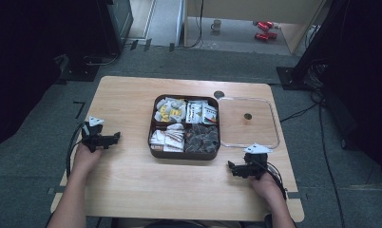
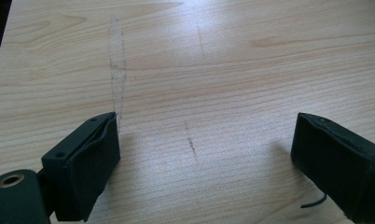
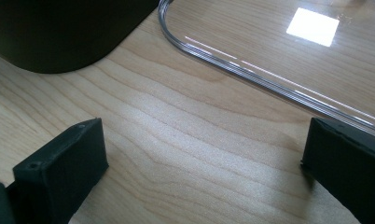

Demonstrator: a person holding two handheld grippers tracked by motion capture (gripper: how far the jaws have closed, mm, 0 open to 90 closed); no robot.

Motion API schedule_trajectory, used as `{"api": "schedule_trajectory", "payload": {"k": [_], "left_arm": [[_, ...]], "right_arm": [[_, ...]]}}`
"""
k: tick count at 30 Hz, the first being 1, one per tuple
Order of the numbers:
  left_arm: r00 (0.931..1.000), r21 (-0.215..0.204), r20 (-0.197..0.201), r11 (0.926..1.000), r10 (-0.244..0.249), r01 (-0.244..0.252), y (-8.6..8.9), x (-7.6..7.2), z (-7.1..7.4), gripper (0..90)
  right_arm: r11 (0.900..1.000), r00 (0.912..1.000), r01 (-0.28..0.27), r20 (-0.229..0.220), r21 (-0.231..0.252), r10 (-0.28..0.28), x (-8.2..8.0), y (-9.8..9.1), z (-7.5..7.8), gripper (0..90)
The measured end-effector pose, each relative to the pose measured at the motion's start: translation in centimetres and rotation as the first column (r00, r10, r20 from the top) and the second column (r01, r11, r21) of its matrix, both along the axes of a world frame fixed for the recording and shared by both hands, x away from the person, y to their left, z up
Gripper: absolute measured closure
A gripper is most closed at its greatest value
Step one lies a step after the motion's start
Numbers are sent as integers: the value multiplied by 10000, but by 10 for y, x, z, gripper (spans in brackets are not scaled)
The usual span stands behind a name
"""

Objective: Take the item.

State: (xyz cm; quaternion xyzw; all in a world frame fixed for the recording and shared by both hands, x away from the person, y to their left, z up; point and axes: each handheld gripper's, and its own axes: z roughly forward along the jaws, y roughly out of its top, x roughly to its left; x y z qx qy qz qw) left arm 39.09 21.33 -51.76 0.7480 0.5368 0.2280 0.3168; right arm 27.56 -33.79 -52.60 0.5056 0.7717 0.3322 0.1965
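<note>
A dark brown box (image 1: 151, 142) with four compartments sits in the middle of the wooden table (image 1: 132, 180); small packets and dark pieces fill its sections. A clear plastic lid (image 1: 273, 123) lies flat just right of it. My left gripper (image 1: 114, 138) rests on the table left of the box, open, with bare wood between its jaws (image 2: 204, 154). My right gripper (image 1: 233, 167) rests near the box's front right corner, open and empty (image 3: 204, 163). In the right gripper view the lid's rim (image 3: 251, 74) and the box corner (image 3: 59, 37) lie just ahead.
The table's front edge lies close behind both hands. A round hole (image 1: 219, 94) pierces the tabletop behind the box. Grey floor surrounds the table, with cables (image 1: 322, 142) at the right and a cup (image 1: 216, 24) and red objects (image 1: 264, 29) far back.
</note>
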Motion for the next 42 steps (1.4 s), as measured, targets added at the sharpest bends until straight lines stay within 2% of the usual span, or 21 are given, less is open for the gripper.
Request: {"api": "schedule_trajectory", "payload": {"k": [33, 35, 40, 42], "left_arm": [[10000, 29, -59, 10000, -72, 72, -1, 1, 1, 86], [9999, 12, -60, 10000, -95, 95, -1, 0, 3, 145], [9994, 91, -307, 9999, -144, 147, -2, 2, 6, 178], [9990, 108, -337, 9995, -286, 290, -1, 2, 8, 250]], "right_arm": [[10000, 10000, -5, -3, -14, 5, 0, 0, 0, 0], [10000, 10000, -2, -9, -11, 2, 0, 0, 0, 0], [10000, 10000, -4, -6, -12, 4, 0, 0, 0, 0], [10000, 10000, -5, -3, -13, 5, 0, 0, 0, 0]]}}
